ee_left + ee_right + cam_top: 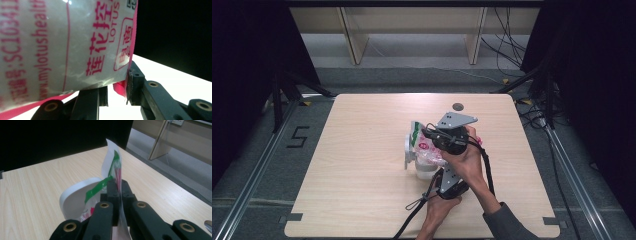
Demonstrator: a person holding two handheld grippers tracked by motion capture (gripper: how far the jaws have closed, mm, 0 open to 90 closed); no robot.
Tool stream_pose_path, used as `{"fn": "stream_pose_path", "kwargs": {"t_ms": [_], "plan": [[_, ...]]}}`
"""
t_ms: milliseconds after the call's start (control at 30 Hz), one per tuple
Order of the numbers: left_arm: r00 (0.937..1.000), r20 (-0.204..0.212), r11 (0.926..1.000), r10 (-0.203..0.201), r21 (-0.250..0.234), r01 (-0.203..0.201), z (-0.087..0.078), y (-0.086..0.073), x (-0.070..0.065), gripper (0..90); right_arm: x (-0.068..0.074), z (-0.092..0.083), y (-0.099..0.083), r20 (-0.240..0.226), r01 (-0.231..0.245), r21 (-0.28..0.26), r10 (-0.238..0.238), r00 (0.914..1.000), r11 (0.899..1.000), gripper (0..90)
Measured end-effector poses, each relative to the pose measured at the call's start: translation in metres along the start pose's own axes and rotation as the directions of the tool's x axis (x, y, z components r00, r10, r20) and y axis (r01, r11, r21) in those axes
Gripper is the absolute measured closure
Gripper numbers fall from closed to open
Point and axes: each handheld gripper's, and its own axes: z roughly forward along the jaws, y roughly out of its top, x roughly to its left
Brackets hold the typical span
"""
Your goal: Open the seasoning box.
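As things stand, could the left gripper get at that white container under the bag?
Probably not yet. The left gripper is shut on the plastic bag, as is the right gripper, and the bag drapes over the white container, so it would have to let go first.

Close on my left gripper view, the plastic bag (62, 45) carries red print running sideways: the web address "www.mylotushealth…", cut off at the frame edge, and a code beginning "SC10341…" beside it. I read "LOTUS" in Latin capitals next to large red Chinese characters, with more characters inside a rounded red box near the bag's pink edge, too cropped for me to make out. From my high view, a dark figure "5" (298, 136) is marked on the grey floor left of the worktop (362, 200).
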Motion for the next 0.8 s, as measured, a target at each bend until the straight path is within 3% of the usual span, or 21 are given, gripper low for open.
{"fn": "stream_pose_path", "kwargs": {"t_ms": [100,333,367,467,500,667,800], "plan": [[1.0000,-0.001,1.0000,0.002,-0.002,-0.002,-0.0004,0.0002,0.0008,74.3,-0.0013,-0.0011,0.0013,-0.009,0.037,-0.011,-0.037,0.9993,0.999,90.0],[1.0000,0.004,1.0000,-0.004,-0.003,0.004,0.0004,-0.0010,0.0000,74.2,-0.0011,0.0035,-0.0013,-0.008,0.031,0.002,-0.031,0.9995,1.000,90.0],[1.0000,0.005,1.0000,0.005,-0.004,-0.004,-0.0003,0.0000,0.0003,74.2,-0.0017,0.0011,0.0008,0.002,0.065,-0.012,-0.065,0.9979,0.998,90.0],[0.9999,0.010,1.0000,-0.001,-0.001,0.001,0.0002,-0.0009,0.0009,74.2,-0.0007,0.0043,-0.0010,0.007,0.048,-0.013,-0.048,0.9988,0.999,90.0],[1.0000,0.008,1.0000,-0.003,0.005,0.003,0.0003,-0.0016,0.0009,74.2,-0.0003,0.0042,-0.0019,0.000,0.026,0.010,-0.026,0.9997,1.000,90.0],[1.0000,0.009,1.0000,0.001,-0.007,-0.001,-0.0009,0.0002,0.0001,74.2,0.0011,0.0021,-0.0001,0.001,0.031,-0.011,-0.031,0.9995,0.999,90.0],[0.9999,0.013,1.0000,-0.009,-0.002,0.009,0.0000,-0.0014,0.0002,74.1,0.0024,0.0048,-0.0013,0.007,0.034,0.007,-0.034,0.9994,0.999,90.0]]}}
